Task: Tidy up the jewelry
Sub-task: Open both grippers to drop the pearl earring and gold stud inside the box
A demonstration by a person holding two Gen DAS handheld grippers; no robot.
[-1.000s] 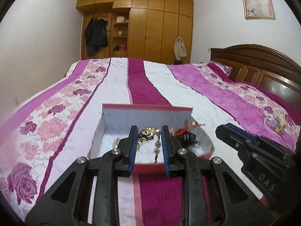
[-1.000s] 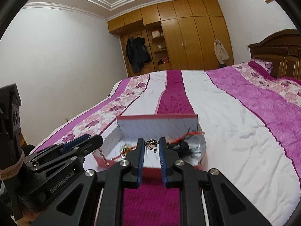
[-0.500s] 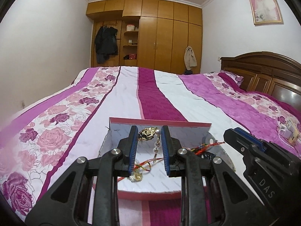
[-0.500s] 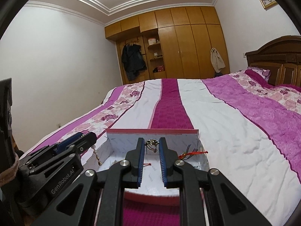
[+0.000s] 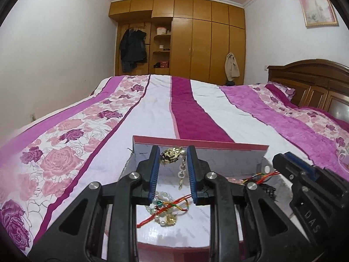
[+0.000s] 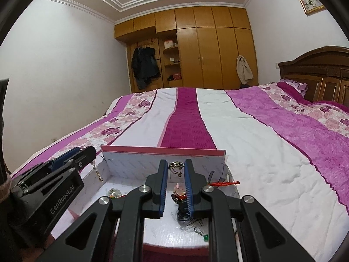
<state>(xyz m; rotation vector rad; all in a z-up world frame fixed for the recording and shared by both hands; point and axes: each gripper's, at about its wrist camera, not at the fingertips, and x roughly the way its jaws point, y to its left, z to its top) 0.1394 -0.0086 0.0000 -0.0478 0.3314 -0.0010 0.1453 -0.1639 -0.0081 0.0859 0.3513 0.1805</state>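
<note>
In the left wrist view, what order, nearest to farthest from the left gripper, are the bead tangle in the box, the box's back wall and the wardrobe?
1. Bead tangle: on the box floor, just below the left gripper.
2. Back wall: upright, right behind the fingers.
3. Wardrobe: across the bed, on the far wall.

Glossy gold brooch (image 5: 172, 155), quilted cloth bedspread (image 5: 152, 118), cardboard box (image 5: 229, 166)
</note>
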